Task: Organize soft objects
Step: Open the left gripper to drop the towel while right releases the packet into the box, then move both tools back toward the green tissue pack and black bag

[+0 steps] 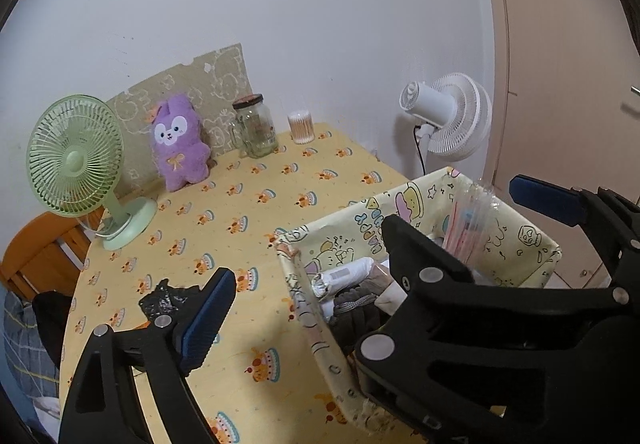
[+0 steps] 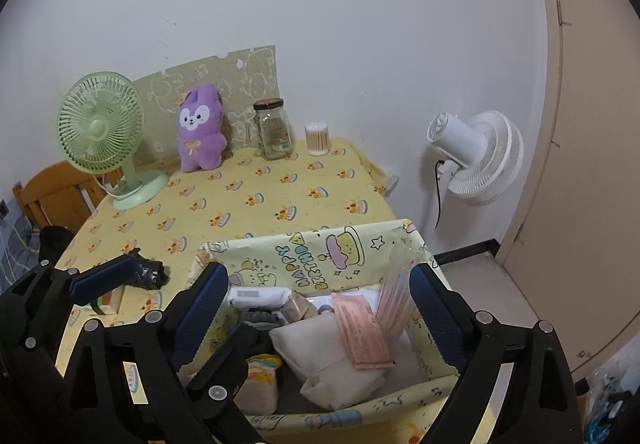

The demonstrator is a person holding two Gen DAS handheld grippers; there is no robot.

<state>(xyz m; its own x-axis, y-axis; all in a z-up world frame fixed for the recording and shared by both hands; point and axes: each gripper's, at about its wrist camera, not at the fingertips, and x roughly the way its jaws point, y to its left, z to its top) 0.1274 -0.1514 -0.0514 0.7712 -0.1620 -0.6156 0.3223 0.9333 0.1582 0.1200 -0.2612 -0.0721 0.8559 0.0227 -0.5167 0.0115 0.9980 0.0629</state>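
Presently I hold both grippers over the fabric bin, which sits at the worktop's near edge at 6 o'clock, already packed with a white pillow and rolled cloths. The right gripper has its fingers spread wide above the contents; the left gripper is likewise spread, empty. A purple plush stands at 11 o'clock against the wall, in my judgement next for collection. A green fan and a glass jar flank it; a white fan stands on the floor at 3 o'clock.

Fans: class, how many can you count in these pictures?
2. A green fan stands on the table's far left; a white fan stands on the floor right of the table. None seem hidden.
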